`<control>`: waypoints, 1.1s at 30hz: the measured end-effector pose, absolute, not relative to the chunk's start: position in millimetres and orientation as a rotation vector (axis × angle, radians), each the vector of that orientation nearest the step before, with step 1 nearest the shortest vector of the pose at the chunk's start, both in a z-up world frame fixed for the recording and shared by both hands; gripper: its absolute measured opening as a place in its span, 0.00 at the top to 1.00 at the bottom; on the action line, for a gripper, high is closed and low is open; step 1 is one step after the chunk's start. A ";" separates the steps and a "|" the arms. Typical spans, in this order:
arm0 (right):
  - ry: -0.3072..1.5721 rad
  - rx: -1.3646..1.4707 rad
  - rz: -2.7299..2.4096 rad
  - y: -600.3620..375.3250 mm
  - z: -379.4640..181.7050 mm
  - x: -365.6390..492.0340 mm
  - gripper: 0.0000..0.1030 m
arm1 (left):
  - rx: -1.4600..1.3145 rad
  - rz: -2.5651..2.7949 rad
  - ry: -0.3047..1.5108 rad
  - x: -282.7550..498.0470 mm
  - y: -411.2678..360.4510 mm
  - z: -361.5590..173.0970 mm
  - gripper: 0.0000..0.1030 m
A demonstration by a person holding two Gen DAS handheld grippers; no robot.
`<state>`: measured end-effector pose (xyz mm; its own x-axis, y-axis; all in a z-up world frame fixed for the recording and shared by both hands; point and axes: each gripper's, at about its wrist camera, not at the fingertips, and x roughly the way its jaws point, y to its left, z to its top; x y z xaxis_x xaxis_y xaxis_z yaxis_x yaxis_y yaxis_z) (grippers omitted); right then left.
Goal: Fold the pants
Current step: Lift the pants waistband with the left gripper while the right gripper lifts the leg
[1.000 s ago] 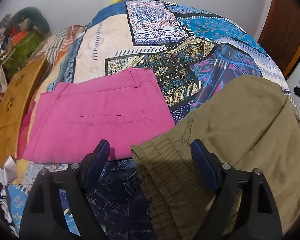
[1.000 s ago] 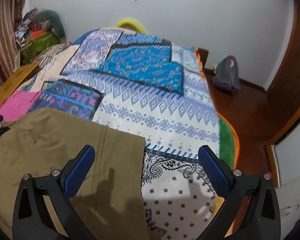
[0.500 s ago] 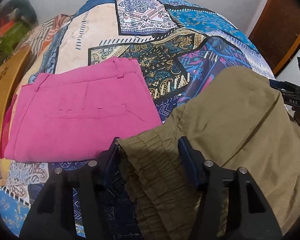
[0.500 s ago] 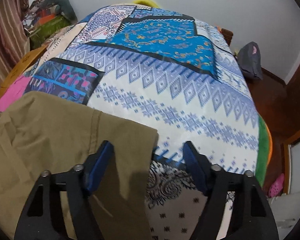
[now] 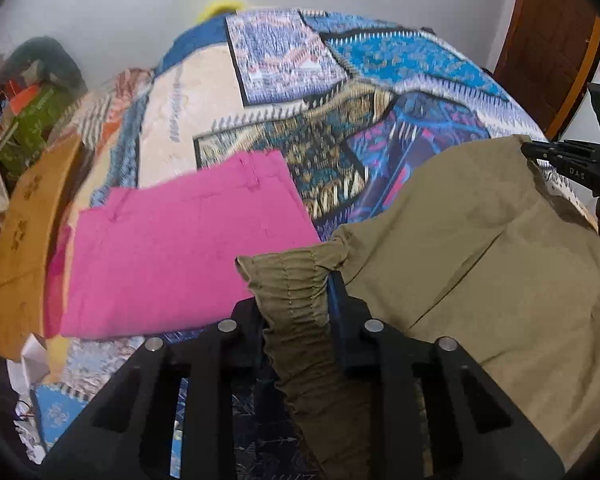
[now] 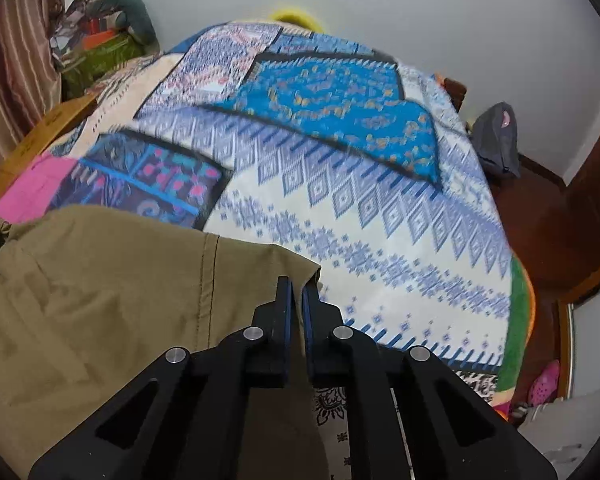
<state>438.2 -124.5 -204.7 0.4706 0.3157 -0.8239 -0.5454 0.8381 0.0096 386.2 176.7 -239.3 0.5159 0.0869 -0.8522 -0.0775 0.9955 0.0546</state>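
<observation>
Even indoor light, soft shadows; motion blur, fisheye bending, dark corners.

two pants (image 5: 480, 248), one bedspread (image 6: 380, 208), two grippers (image 5: 296, 300)

Olive pants (image 5: 480, 264): khaki-green woven fabric, spread over the lower right of the left wrist frame. The gathered elastic waistband (image 5: 300, 280) is bunched and raised at lower centre. In the right wrist frame the garment fills the lower left, a stitched seam (image 6: 208, 280) running vertically and its corner (image 6: 312, 270) at centre. The surface is loosely wrinkled.
</observation>
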 end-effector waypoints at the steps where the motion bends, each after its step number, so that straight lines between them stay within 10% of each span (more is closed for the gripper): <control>1: 0.925 -0.254 0.534 -125.3 -196.4 440.0 0.96 | 0.012 0.100 1.012 386.6 177.1 -234.4 0.76; 33: 0.657 -0.072 0.554 -190.9 -11.5 277.5 0.97 | 0.006 -0.011 0.758 276.1 142.6 -98.0 0.91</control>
